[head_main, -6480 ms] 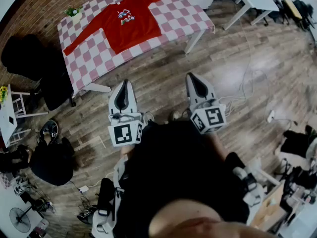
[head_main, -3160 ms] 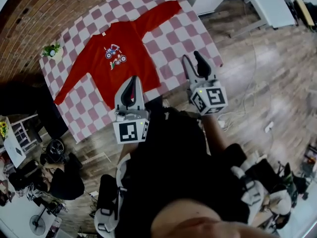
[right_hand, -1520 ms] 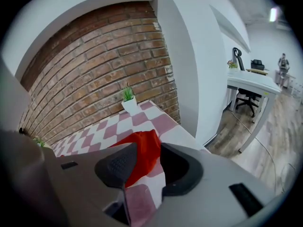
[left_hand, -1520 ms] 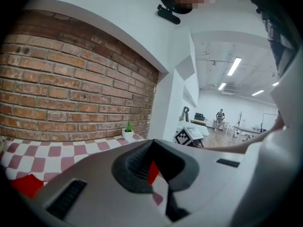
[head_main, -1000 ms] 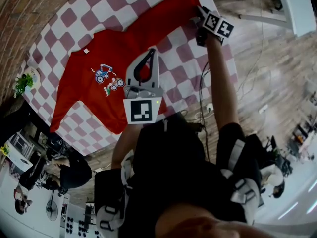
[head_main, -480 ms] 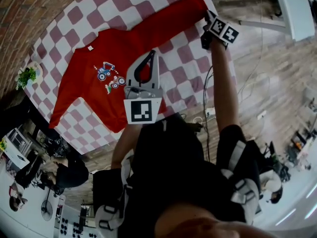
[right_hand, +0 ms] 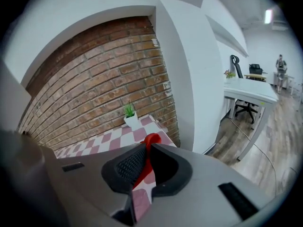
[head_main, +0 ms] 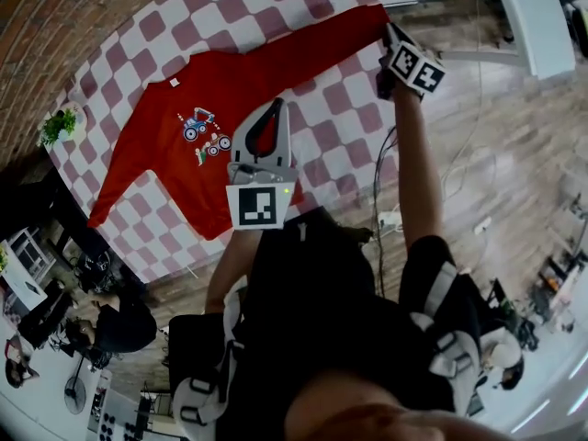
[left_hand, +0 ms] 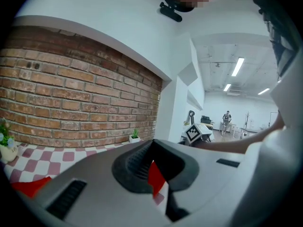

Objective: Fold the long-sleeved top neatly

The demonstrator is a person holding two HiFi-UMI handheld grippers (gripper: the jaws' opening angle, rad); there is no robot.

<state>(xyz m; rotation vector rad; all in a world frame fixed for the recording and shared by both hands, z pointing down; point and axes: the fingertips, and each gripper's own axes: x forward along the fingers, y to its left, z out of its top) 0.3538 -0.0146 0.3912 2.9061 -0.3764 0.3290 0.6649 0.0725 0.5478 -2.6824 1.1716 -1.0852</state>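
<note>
1. Right gripper view: the pads (right_hand: 127,168) of the right gripper (right_hand: 146,148) are pinched on red fabric. The jaws have just been closing, with the cuff (right_hand: 151,138) between them and a loop of it poking past the tips. The cloth is thin, so the jaws stand almost together.
2. Head view: that cuff ends the sleeve (head_main: 312,49) reaching to the far right corner of the table. The right gripper (head_main: 388,33) is out at full arm stretch. Holding the cuff controls the whole sleeve, so my read is that the sleeve goes across the chest first.
3. The long-sleeved top (head_main: 197,90) lies flat on the checkered tablecloth (head_main: 344,122). Its print (head_main: 204,134) faces up, both sleeves are spread, and the hem is toward the person. Nothing is folded yet, so this is the first fold.
4. Left gripper view: the jaws of the left gripper (left_hand: 152,144) are closed. The red in the slot behind the tips has checks beside it. It looks like the top seen through the gap, so I judge this is not a grip.
5. Head view: the left gripper (head_main: 272,108) hangs over the hem side of the body, on the held sleeve's side. It is probably parked there to pin the fold line or take the hem.
6. Risk: pulling the sleeve could drag the body and skew it. The potted plant (head_main: 58,125) at the far left edge is well clear.
</note>
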